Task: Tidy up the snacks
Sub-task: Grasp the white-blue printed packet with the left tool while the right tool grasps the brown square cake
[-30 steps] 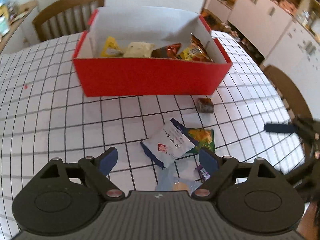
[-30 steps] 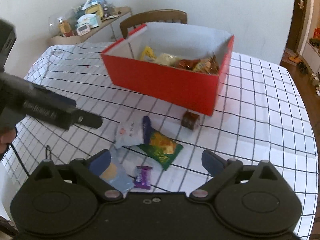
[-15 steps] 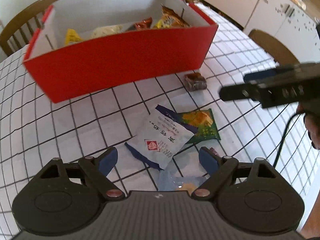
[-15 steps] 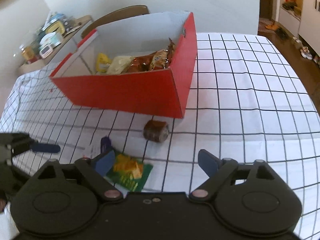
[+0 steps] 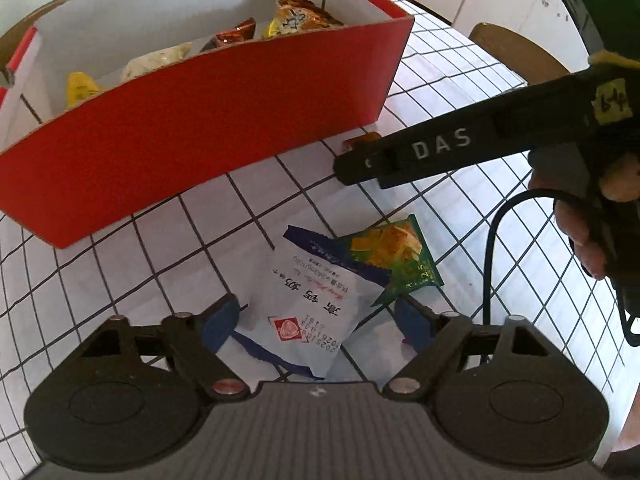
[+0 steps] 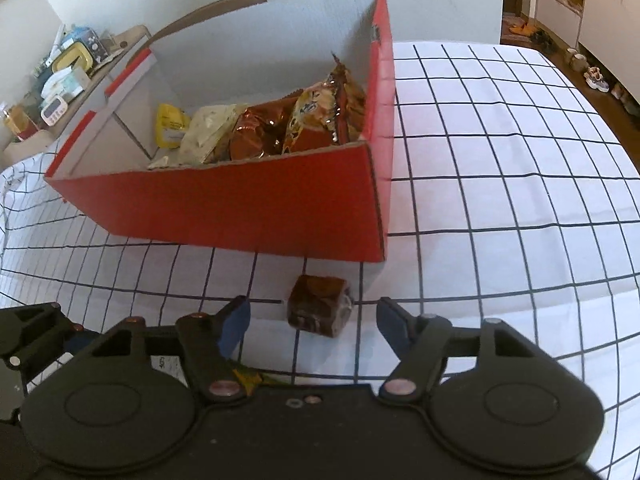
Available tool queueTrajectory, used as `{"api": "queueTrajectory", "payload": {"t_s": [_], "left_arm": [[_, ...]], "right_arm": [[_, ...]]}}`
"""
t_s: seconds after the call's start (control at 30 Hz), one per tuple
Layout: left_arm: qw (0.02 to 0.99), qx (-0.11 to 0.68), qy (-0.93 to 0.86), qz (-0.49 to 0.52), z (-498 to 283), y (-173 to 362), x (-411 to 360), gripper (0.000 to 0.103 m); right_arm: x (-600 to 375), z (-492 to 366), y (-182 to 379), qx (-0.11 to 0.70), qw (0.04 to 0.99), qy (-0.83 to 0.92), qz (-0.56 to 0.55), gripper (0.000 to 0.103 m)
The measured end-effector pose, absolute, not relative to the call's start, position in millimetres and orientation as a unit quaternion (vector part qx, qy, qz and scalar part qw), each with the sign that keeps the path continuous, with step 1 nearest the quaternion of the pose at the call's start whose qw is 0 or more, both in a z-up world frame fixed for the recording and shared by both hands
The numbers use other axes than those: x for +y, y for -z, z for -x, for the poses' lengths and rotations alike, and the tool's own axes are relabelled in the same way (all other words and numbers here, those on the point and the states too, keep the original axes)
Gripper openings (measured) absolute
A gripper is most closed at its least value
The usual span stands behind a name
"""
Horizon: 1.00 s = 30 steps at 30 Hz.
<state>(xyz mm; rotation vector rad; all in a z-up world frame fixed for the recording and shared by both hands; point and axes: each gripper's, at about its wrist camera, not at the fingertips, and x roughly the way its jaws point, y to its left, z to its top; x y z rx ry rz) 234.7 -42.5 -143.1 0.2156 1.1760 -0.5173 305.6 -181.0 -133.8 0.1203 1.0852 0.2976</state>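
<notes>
A red box (image 5: pixel 192 128) (image 6: pixel 248 208) with white inner walls holds several snack packets. My left gripper (image 5: pixel 318 318) is open, its fingers either side of a white snack packet (image 5: pixel 310 300) that lies on the checked cloth and overlaps a green chip packet (image 5: pixel 394 252). My right gripper (image 6: pixel 314 320) is open, low over the table, with a small brown wrapped snack (image 6: pixel 318 306) between its fingertips, just in front of the box. In the left wrist view the right gripper's finger (image 5: pixel 460 148) hides most of that brown snack.
A wooden chair (image 6: pixel 212 10) stands behind the box. A side shelf (image 6: pixel 60 76) with clutter stands at the far left. White cabinets (image 5: pixel 512 4) and another chair (image 5: pixel 516 52) stand to the right of the table. The checked cloth (image 6: pixel 500 160) reaches to the table's right edge.
Both grippers have moved forward and lower. The right one has closed in on the brown snack; the left one has come down around the white packet. Both stay open.
</notes>
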Motion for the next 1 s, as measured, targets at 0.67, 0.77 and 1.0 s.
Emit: {"api": "queueTrajectory", "payload": {"t_s": [0.67, 0.77, 1.0], "left_arm": [[0.820, 0.534, 0.203, -0.022, -230.1, 137.9, -20.3, 0.053], [0.823, 0.534, 0.194, -0.015, -225.9, 137.4, -17.0, 0.053], [0.828, 0.528, 0.187, 0.026, -216.1, 126.7, -3.3, 0.047]], "right_arm": [[-182.0, -287.6, 131.8, 0.510, 0.849, -0.127, -0.055, 0.030], [-185.3, -278.4, 126.1, 0.504, 0.852, -0.132, -0.058, 0.029], [-192.4, -252.9, 105.9, 0.494, 0.855, -0.146, -0.065, 0.029]]}}
